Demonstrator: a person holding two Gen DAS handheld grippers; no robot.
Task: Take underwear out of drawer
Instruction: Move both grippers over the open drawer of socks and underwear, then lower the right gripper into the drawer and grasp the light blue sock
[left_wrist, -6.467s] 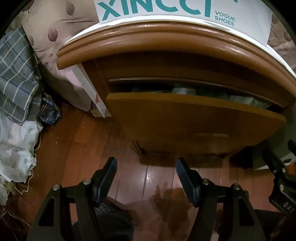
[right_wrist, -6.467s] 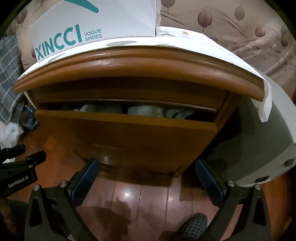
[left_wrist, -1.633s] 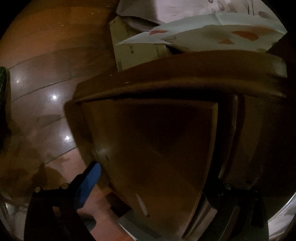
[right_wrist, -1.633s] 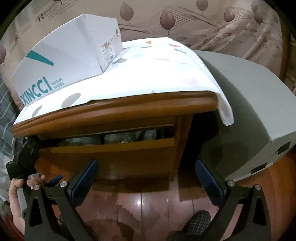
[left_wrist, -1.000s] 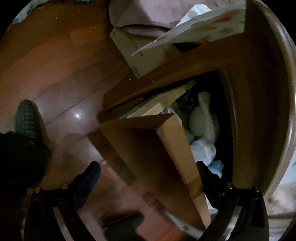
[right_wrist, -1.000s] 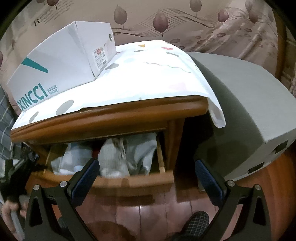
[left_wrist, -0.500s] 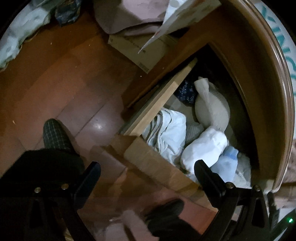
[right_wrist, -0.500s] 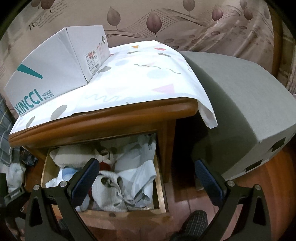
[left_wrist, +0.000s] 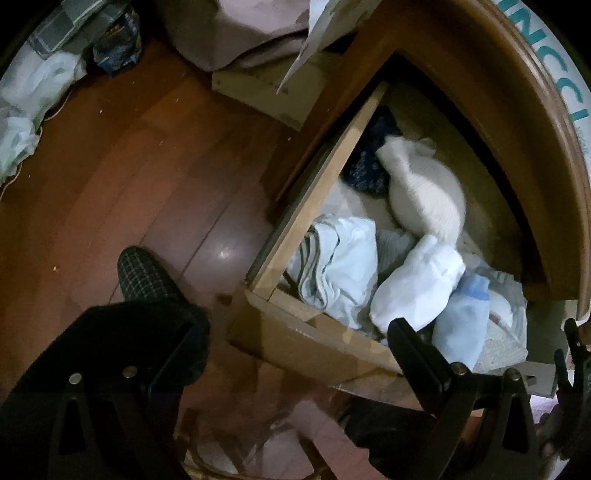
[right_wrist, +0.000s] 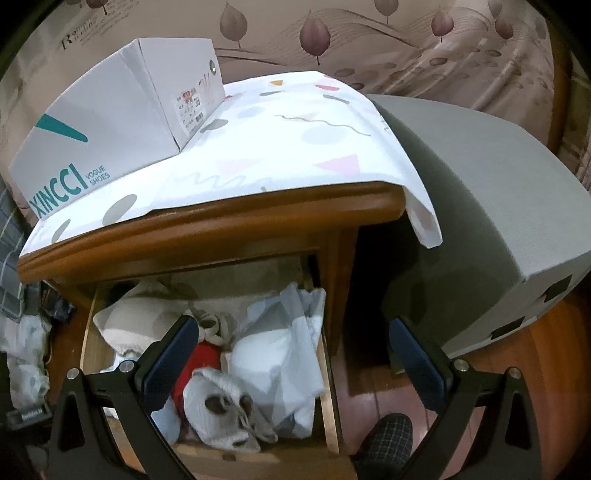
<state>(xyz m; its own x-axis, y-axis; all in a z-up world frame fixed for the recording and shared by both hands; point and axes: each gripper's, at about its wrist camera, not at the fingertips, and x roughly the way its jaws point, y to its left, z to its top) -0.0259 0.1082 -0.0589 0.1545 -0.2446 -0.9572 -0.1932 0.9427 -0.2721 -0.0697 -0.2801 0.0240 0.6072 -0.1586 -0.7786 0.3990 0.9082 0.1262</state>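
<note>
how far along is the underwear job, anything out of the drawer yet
Done: the drawer is pulled open and the clothes inside are exposed. In hand: nothing. The left gripper and the right gripper both hang over the drawer with jaws open and empty. Left: pick an item from the pile, close on it and lift it out. Which piece is underwear I cannot tell.

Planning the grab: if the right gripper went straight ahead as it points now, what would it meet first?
Probably the pile of clothes in the open drawer, near the white bundle. The right gripper is open and empty; depth is unclear.
</note>
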